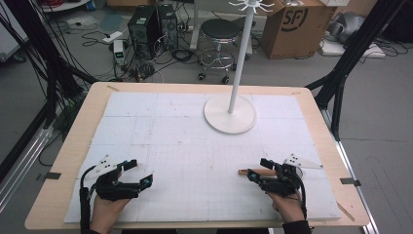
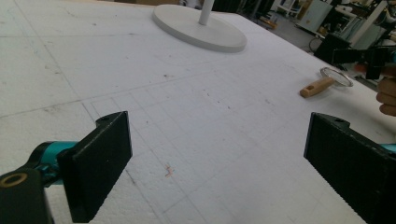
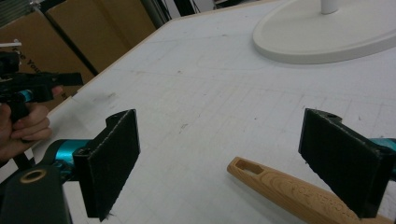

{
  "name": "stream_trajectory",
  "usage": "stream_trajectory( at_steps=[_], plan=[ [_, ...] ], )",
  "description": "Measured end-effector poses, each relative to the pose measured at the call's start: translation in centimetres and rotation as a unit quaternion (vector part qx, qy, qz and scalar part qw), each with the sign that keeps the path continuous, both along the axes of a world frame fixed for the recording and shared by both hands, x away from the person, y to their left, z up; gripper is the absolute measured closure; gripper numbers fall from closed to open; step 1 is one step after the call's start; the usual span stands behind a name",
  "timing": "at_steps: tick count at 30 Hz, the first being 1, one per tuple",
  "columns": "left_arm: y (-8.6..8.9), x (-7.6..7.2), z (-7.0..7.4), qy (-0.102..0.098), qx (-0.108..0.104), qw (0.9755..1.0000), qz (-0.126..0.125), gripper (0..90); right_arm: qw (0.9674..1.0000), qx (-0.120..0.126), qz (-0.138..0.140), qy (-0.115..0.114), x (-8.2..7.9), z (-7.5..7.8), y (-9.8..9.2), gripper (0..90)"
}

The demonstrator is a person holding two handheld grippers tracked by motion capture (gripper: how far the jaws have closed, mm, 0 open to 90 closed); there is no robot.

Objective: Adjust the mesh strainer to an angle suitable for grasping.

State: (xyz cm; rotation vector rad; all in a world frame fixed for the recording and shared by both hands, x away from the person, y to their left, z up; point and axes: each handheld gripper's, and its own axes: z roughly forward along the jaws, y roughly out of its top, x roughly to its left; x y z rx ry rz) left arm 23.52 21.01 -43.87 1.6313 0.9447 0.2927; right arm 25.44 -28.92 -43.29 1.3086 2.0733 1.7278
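Observation:
A small mesh strainer [image 2: 337, 76] with a wooden handle [image 2: 316, 87] lies on the white foam sheet at the near right. My right gripper [image 1: 258, 169] is open around it. In the right gripper view the handle [image 3: 289, 189] lies on the sheet between the wide-apart jaws [image 3: 219, 154], close under the right-hand one, and neither pad presses on it. The handle's tip [image 1: 242, 171] pokes out left of that gripper. My left gripper [image 1: 140, 173] rests near the front left edge, open [image 2: 217, 154], with bare foam between its jaws.
A white stand with a round base [image 1: 230, 114] and a thin pole [image 1: 241, 58] rises at the back centre-right of the wooden table [image 1: 63, 161]. Beyond the table are a stool [image 1: 220, 34], a cardboard box [image 1: 292, 24] and black frame legs [image 1: 341, 73].

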Motion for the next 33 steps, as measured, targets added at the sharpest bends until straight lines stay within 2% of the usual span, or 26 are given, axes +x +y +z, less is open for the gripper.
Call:
stream_trajectory(
  at_steps=[8, 12, 14, 15, 20, 25, 26, 33],
  plan=[
    [-0.15, -0.08, -0.07, 0.000, 0.003, 1.0000, -0.004, 8.3, 1.0000, -0.004, 0.000, 0.000, -0.04, 0.00, 0.06, 11.6],
    [-0.14, -0.14, -0.10, 0.001, 0.001, 1.0000, -0.001, 8.3, 0.9999, -0.009, 0.003, 0.005, -0.11, -0.04, 0.05, 15.8],
    [-0.15, -0.14, -0.10, 0.001, 0.001, 1.0000, -0.002, 8.3, 0.9998, -0.017, -0.001, 0.004, -0.10, -0.07, 0.07, 30.2],
    [-0.16, -0.14, -0.13, 0.001, 0.002, 1.0000, -0.002, 8.3, 0.9998, -0.021, -0.002, 0.004, -0.09, -0.09, 0.12, 33.9],
    [-0.16, -0.15, -0.17, 0.002, 0.003, 1.0000, -0.003, 8.3, 0.9994, -0.034, -0.001, 0.004, 0.01, -0.18, 0.22, 43.2],
    [-0.12, -0.11, -0.22, 0.005, 0.005, 1.0000, 0.001, 8.3, 0.9992, -0.037, -0.002, 0.016, 0.12, -0.37, 0.24, 50.3],
    [-0.11, -0.08, -0.27, 0.007, 0.005, 1.0000, 0.001, 8.2, 0.9992, -0.036, 0.004, 0.019, 0.16, -0.44, 0.32, 54.3],
    [-0.01, -0.13, -0.26, 0.005, 0.003, 1.0000, 0.002, 8.1, 0.9987, -0.042, 0.009, 0.029, 0.33, -0.66, 0.43, 60.1]
  ],
)
